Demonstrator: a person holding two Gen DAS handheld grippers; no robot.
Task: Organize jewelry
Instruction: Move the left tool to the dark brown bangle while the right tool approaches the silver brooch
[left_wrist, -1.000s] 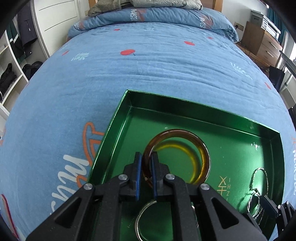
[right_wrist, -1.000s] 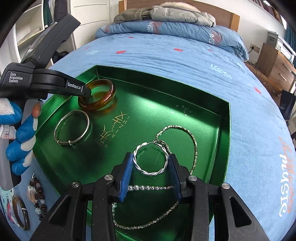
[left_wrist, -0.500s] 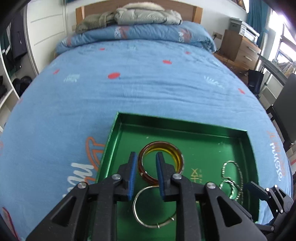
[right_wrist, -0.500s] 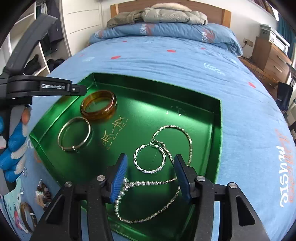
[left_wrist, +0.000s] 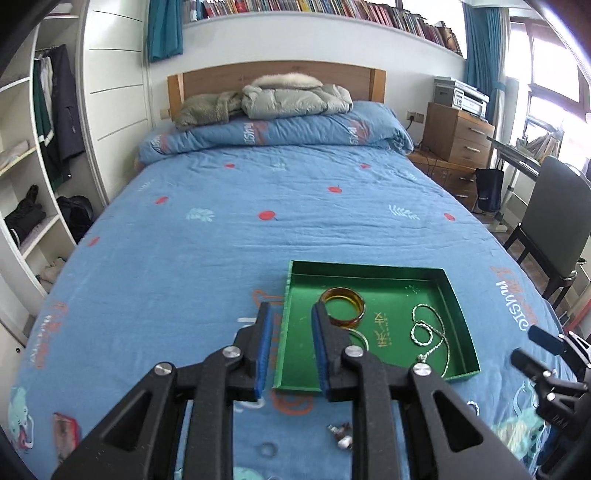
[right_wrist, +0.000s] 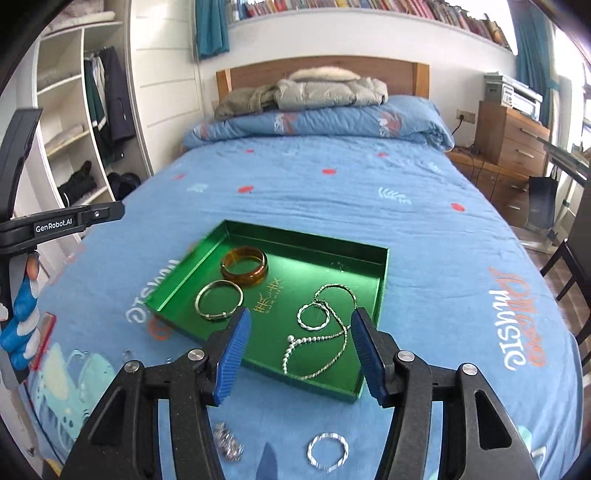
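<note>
Blue bedspread is carrying the green tray near its foot | left gripper is hovering parted, holding nothing | right gripper has just been opening, jaws spread and empty above the tray | amber bangle, gold bangle, twisted silver ring and chains are lying inside | near-edge ring and a blurred cluster, possibly earrings, are sitting on the cloth.

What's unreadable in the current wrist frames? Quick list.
- Thin metal bangle, left wrist view: mostly hidden behind the left tool; only an arc shows.
- Small metal bits on the bedspread, left wrist view: too small and blurred to identify.
- Silvery cluster, right wrist view: partly behind the right tool, type unclear.
- Gold print on the green tray: too small to read.
</note>
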